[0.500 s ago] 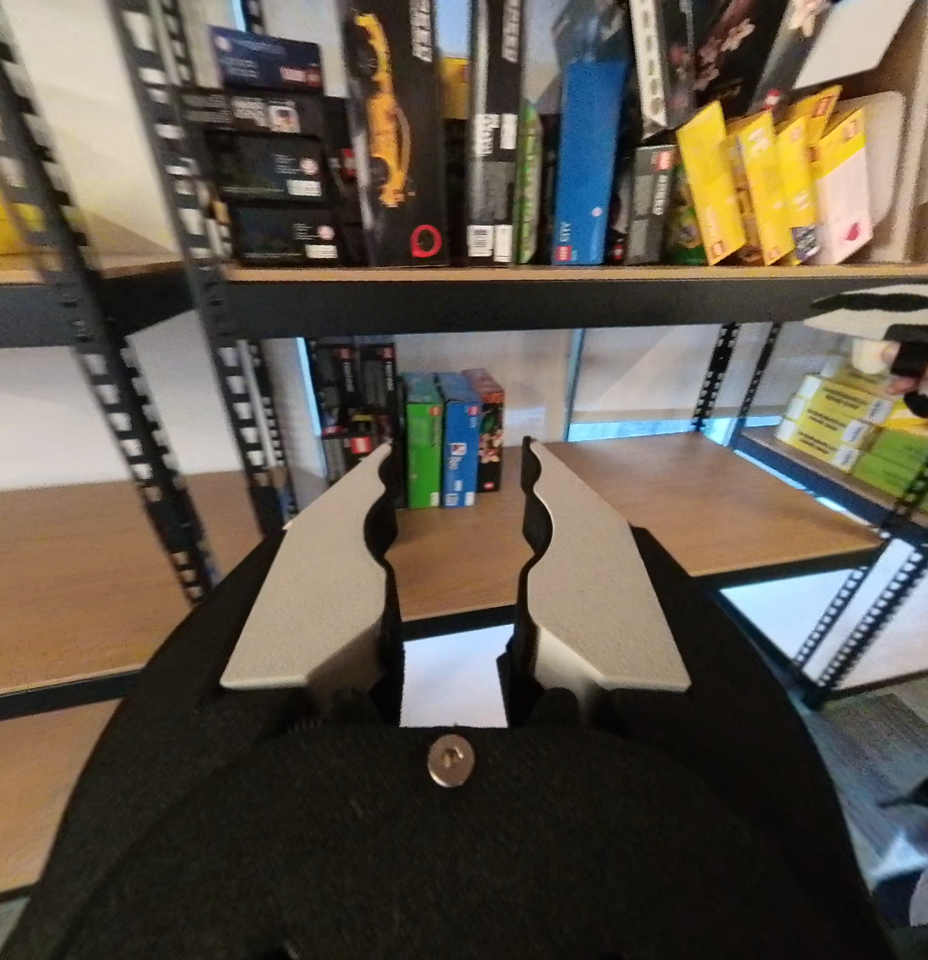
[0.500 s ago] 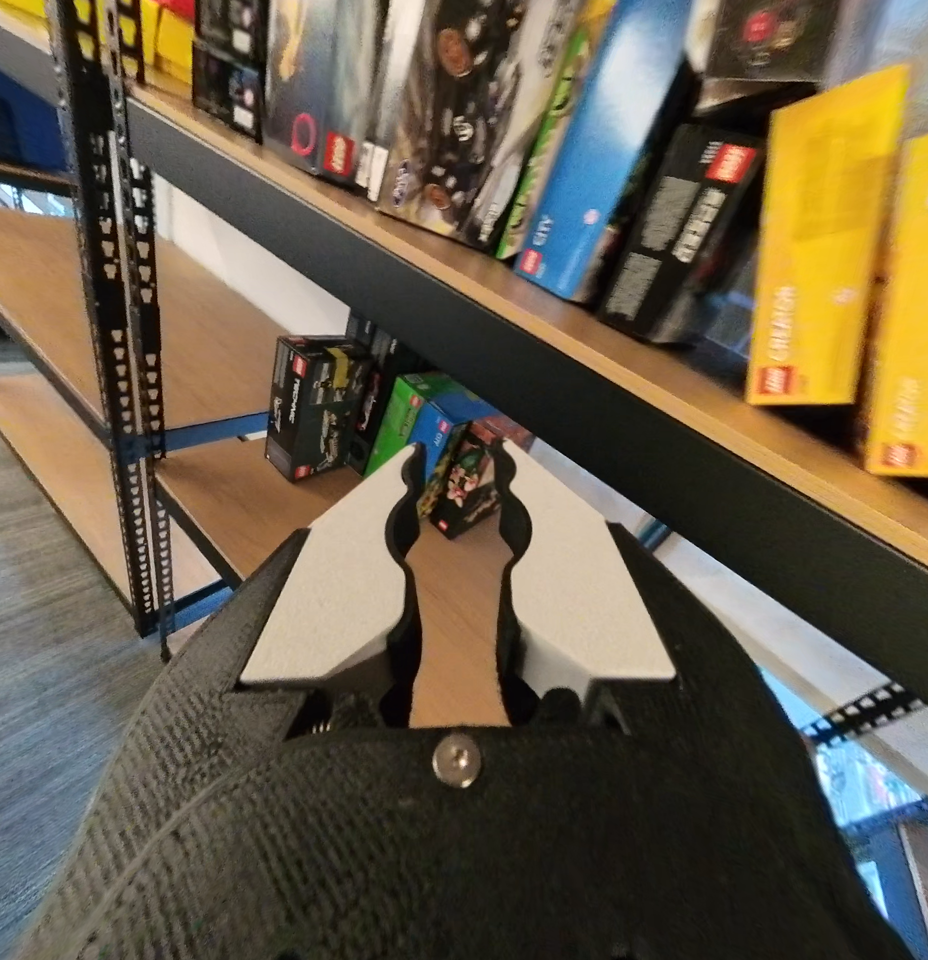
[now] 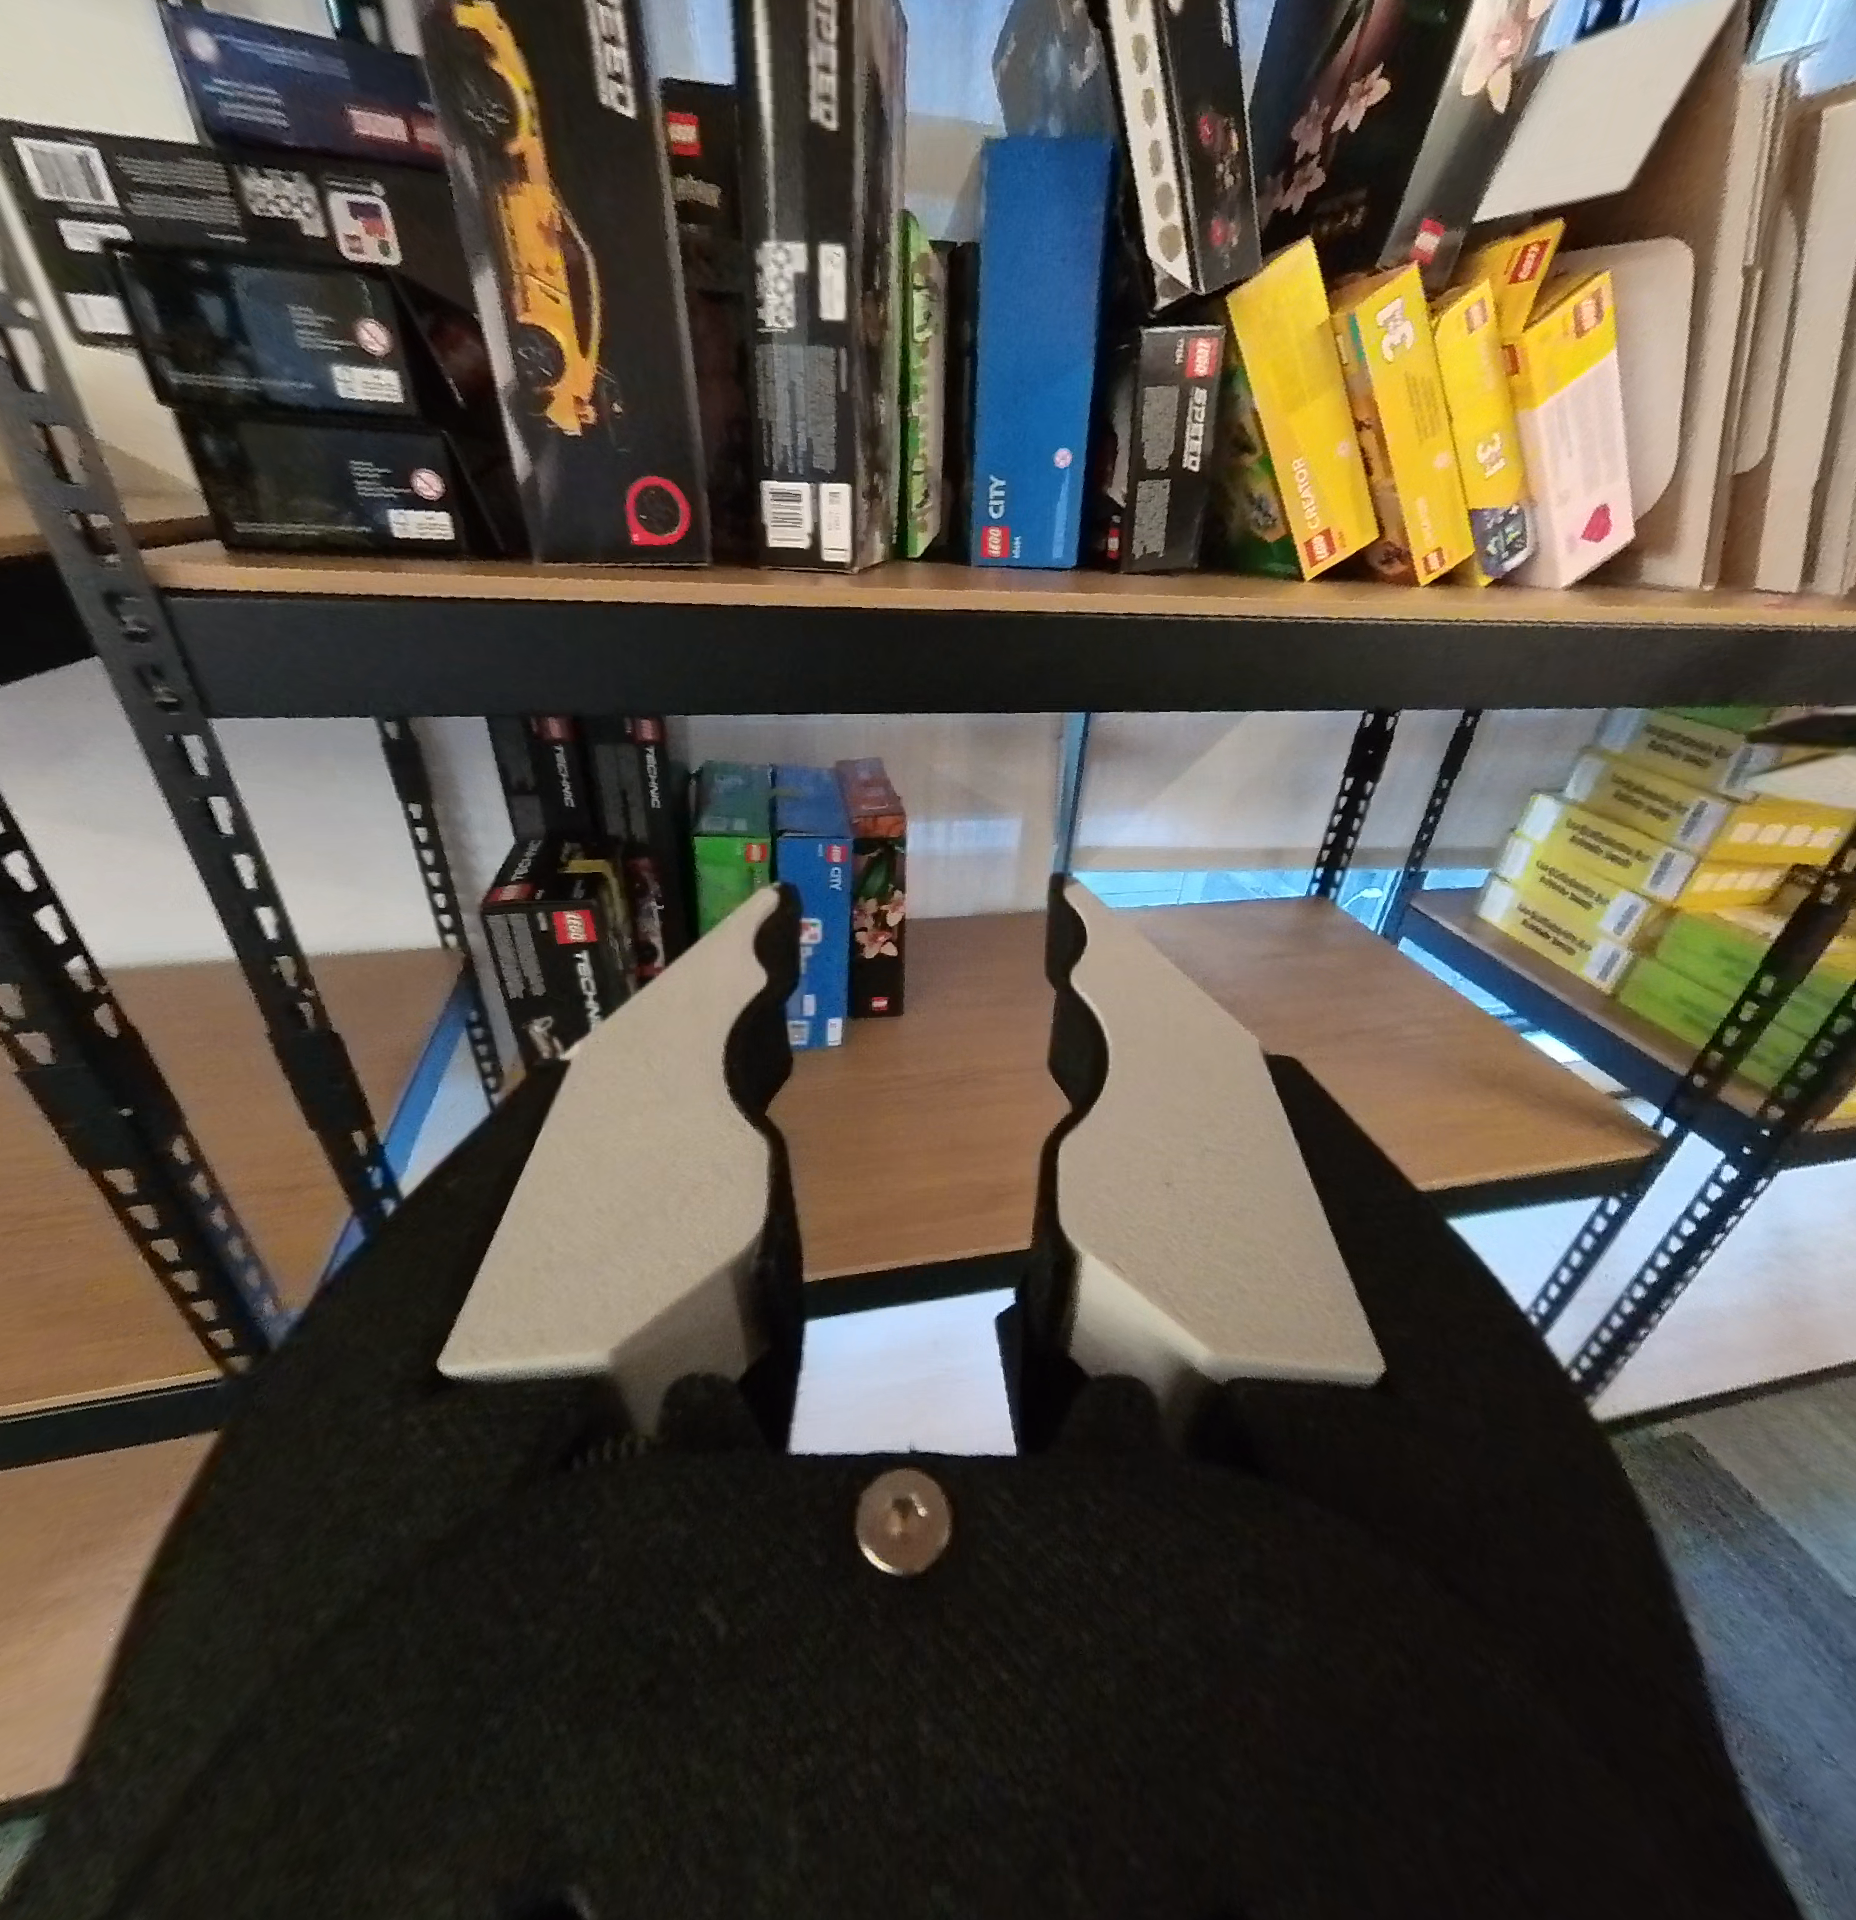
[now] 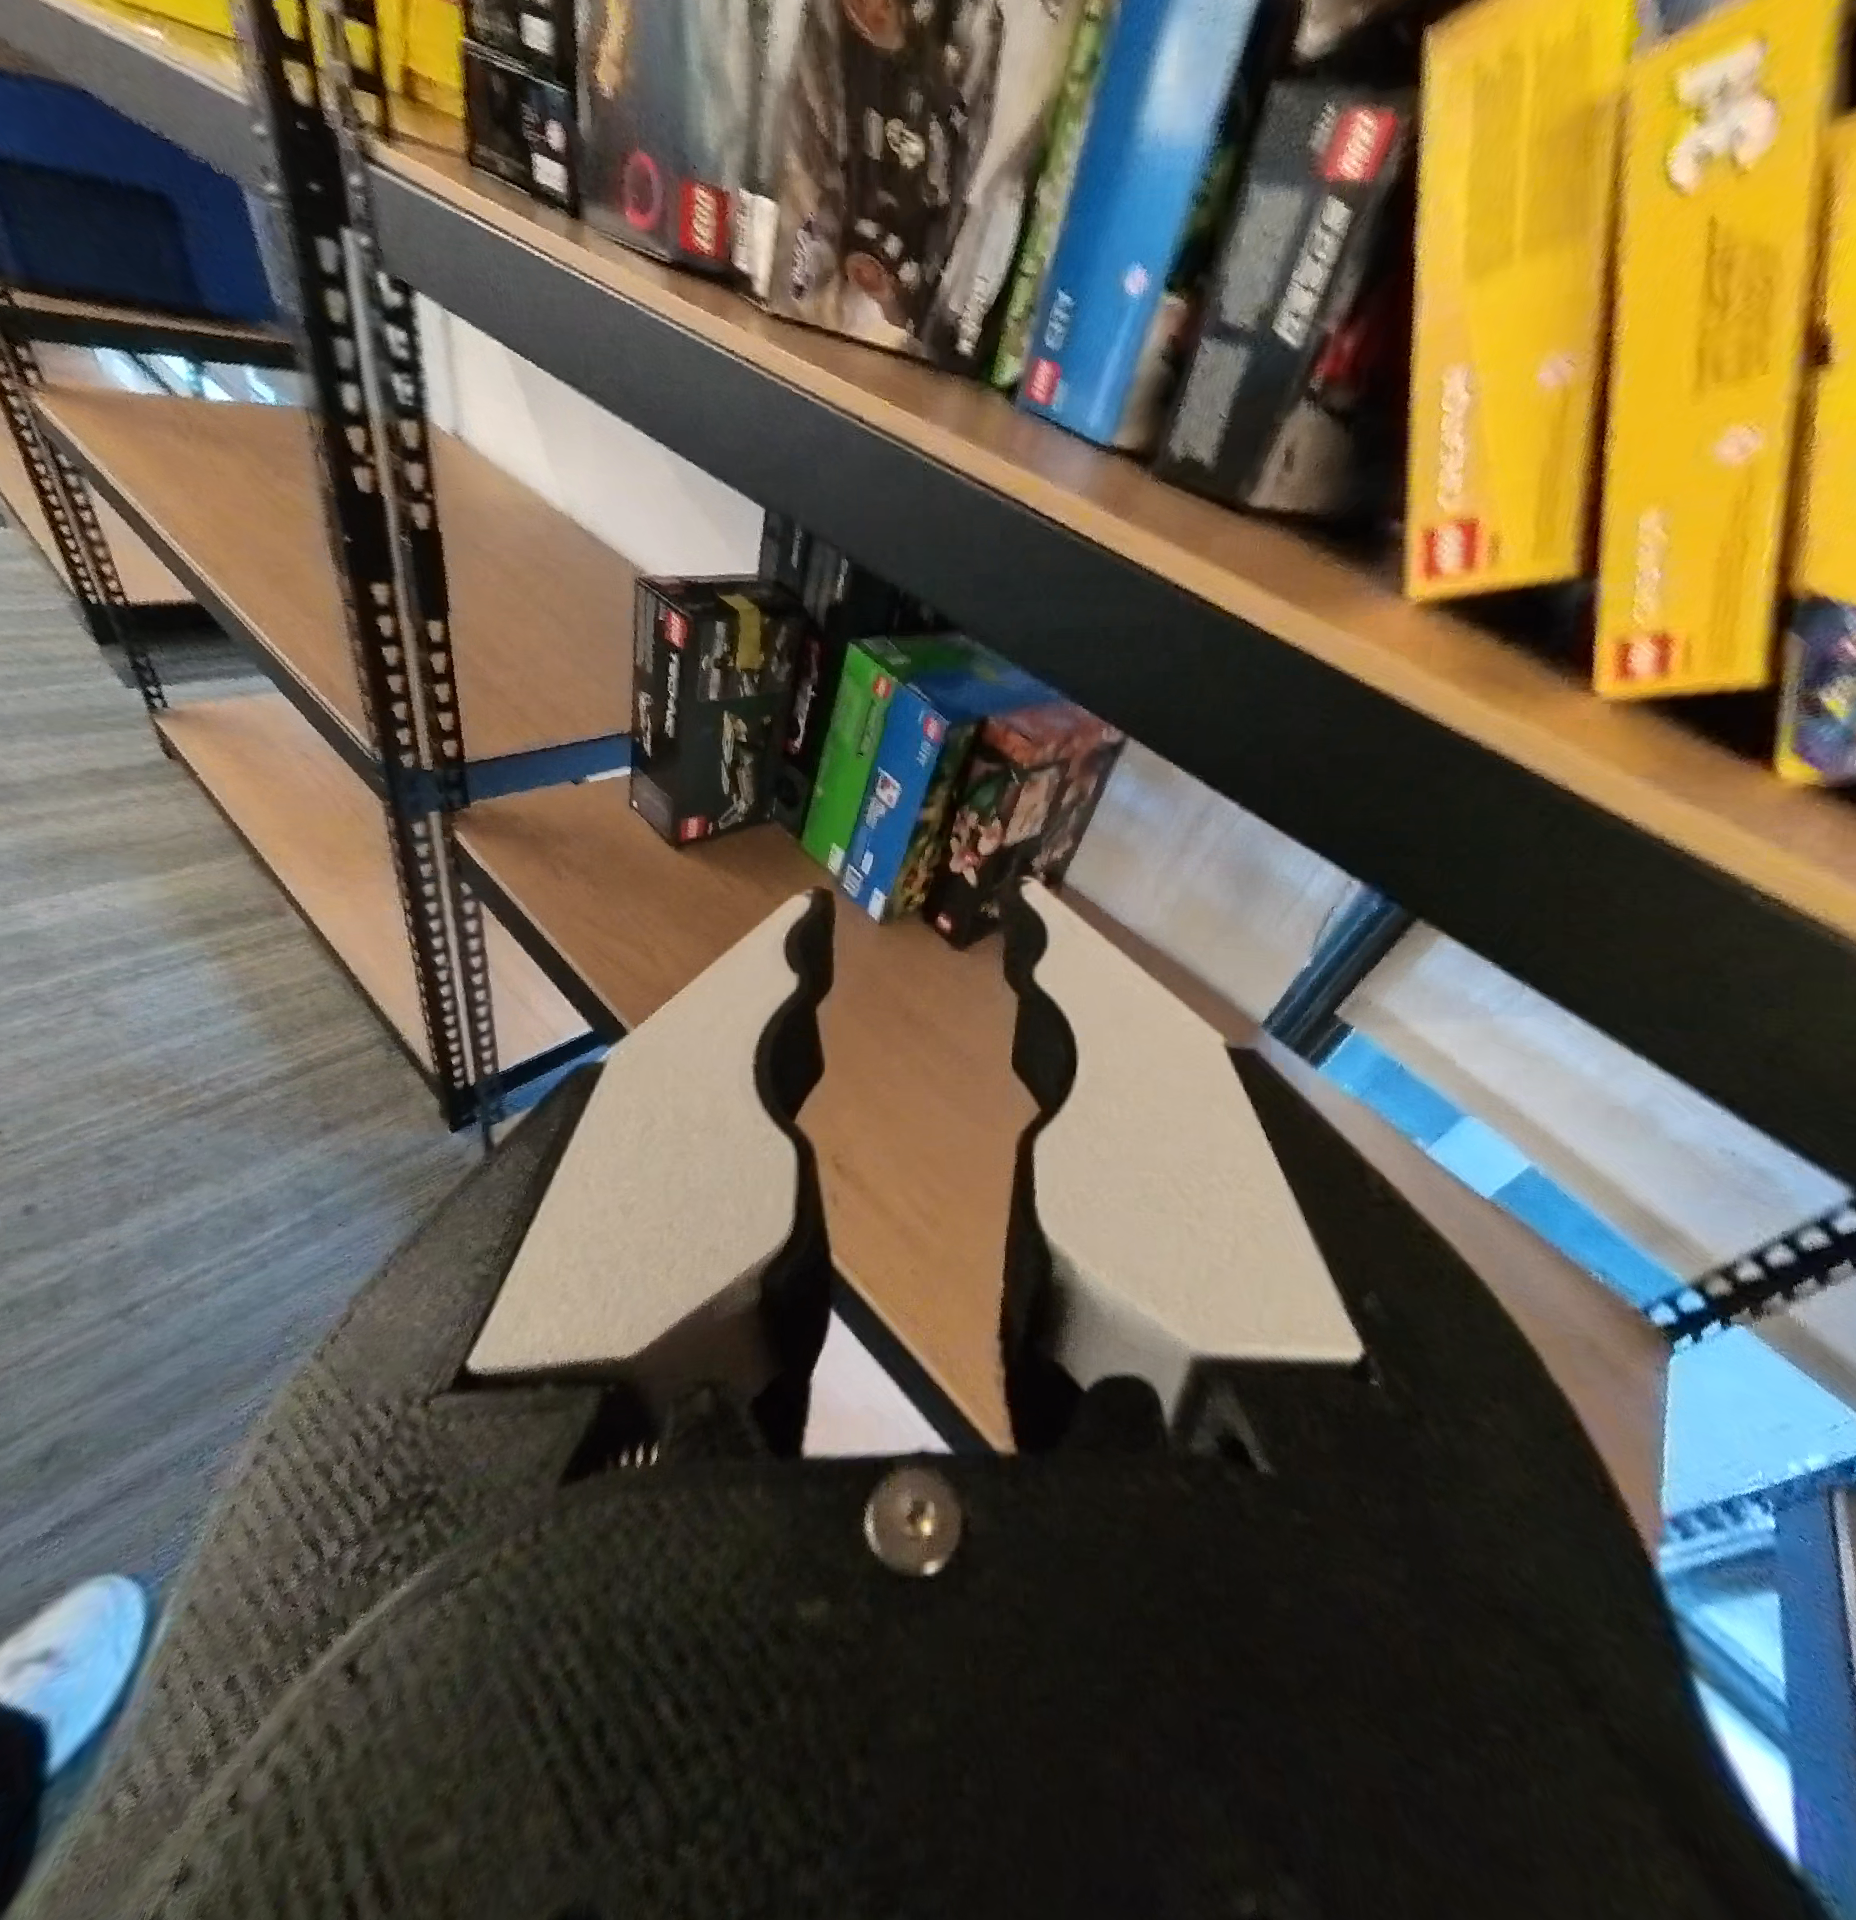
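Note:
My left gripper (image 3: 919,904) is open and empty, held in front of a black metal rack. Its fingers point at the lower wooden shelf (image 3: 1267,1018), where a green box (image 3: 732,847), a blue box (image 3: 815,904) and a dark flower box (image 3: 877,904) stand upright beside black boxes (image 3: 560,956). My right gripper (image 4: 919,914) is open and empty, seen from the right side of the same rack. It points at the same row: black box (image 4: 711,707), green box (image 4: 862,748), blue box (image 4: 908,800), flower box (image 4: 1007,821). Neither gripper touches anything.
The upper shelf (image 3: 1007,649) carries several upright boxes, black, blue (image 3: 1038,364) and yellow (image 3: 1298,416). Yellow and green packs (image 3: 1651,894) are stacked on a rack at the right. A slotted black post (image 4: 384,520) stands left. Grey carpet (image 4: 124,987) and a person's shoe (image 4: 62,1652) lie below. About 40 cm separates my left fingertips from my right.
Both grippers have pulled back and tilted a little. The right gripper's jaws are wider apart. The other gripper no longer shows at the right edge of the left wrist view.

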